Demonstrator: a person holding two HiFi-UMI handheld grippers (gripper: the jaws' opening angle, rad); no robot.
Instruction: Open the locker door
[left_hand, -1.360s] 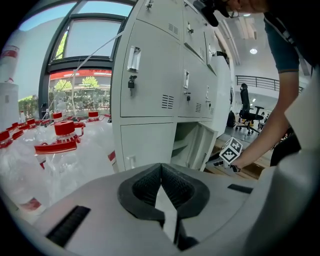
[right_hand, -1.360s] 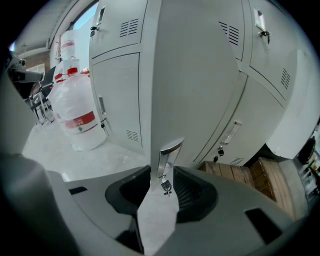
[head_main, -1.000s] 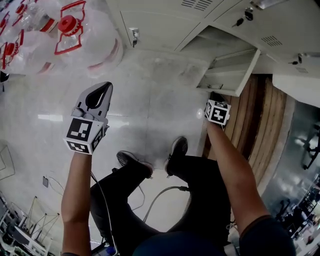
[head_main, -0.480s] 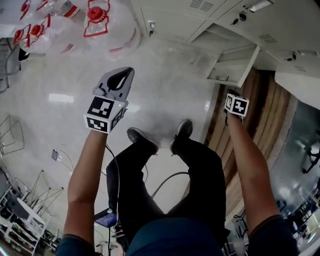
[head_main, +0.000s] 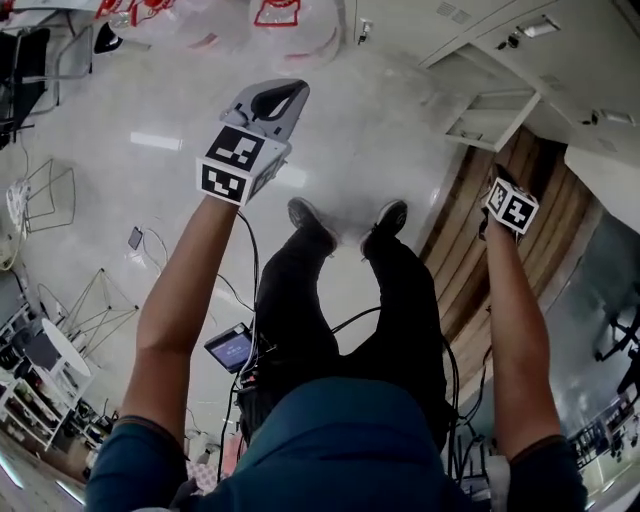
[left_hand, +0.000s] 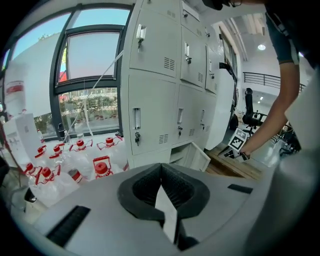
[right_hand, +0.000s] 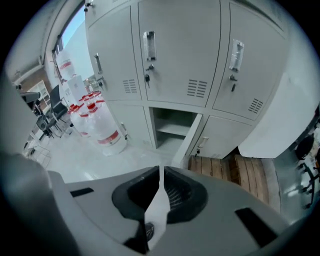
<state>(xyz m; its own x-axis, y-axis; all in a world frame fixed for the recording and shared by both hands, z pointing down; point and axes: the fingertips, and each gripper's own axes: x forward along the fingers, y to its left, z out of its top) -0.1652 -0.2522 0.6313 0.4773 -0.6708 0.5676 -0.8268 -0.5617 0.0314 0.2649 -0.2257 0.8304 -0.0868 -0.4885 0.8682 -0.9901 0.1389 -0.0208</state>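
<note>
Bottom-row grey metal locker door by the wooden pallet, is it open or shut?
Open: the grey metal locker door stands swung outward, baring the shelf inside.

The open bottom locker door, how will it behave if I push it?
The locker door looks like thin painted sheet metal, so probably stiff and fairly light. It stands ajar from its compartment, so a push should swing it on its hinge, not tip it. The smooth face may be slippery.
</note>
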